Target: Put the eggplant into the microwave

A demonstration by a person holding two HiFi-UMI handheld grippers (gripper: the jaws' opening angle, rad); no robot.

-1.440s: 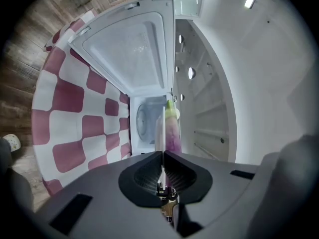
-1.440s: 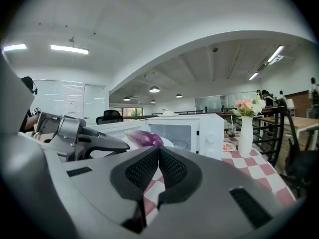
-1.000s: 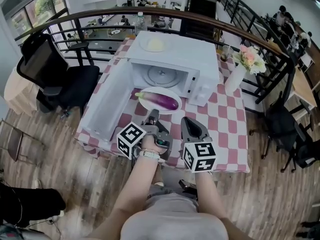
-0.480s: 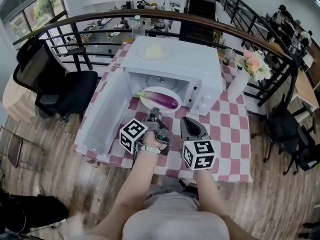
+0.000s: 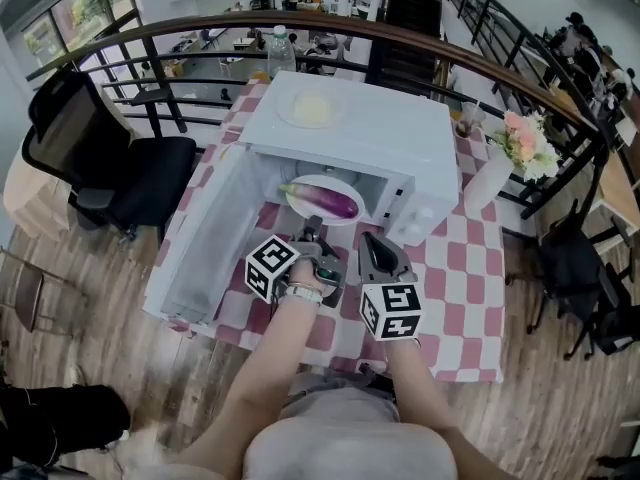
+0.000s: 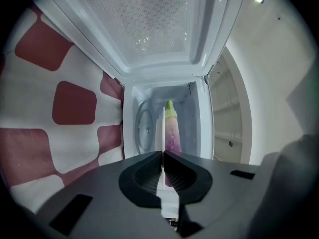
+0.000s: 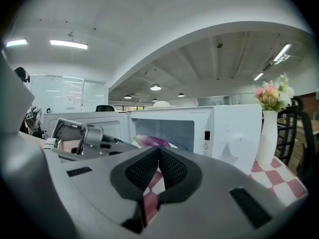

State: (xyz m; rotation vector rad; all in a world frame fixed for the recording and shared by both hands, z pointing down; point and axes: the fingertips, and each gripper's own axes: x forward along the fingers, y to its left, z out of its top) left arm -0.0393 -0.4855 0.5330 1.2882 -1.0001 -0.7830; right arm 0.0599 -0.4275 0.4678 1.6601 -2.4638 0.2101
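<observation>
Near: my L gripper (image 6: pixel 163 153) is clamping the plate (image 5: pixel 318 182) rim. The R gripper (image 7: pixel 158 151) is idling beside it, jaws together, empty. Far: the eggplant (image 5: pixel 322 201) is lying on that plate at the open microwave (image 5: pixel 370 128) mouth (only partway in, I judge). Pushing fully in and letting go are left.
</observation>
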